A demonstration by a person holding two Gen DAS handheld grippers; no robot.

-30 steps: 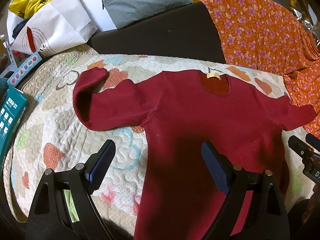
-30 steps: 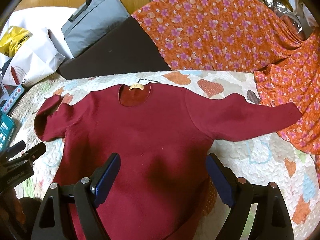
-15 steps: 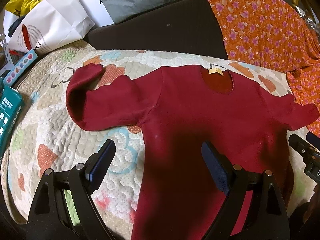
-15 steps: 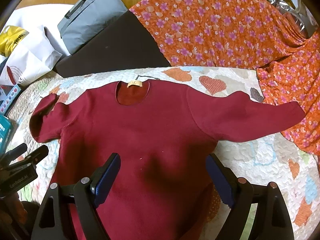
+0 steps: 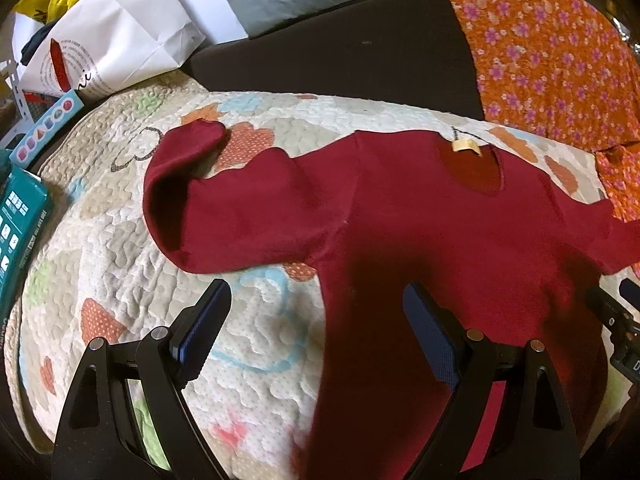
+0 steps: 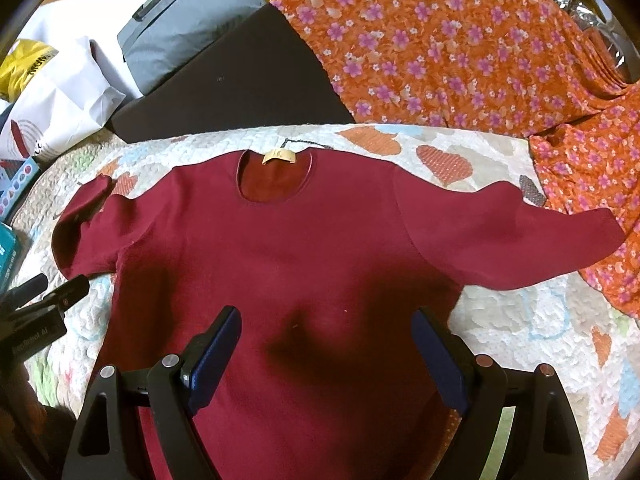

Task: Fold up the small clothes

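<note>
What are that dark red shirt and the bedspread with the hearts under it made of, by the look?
The dark red long-sleeved shirt looks like soft matte knit, perhaps cotton: it drapes limply without shine. The cream heart-patterned bedspread seems quilted padded cotton, with puffy stitched swirls across it.

"GenRobot AI" on left hand-held gripper (image 6: pixel 34 338)
</note>
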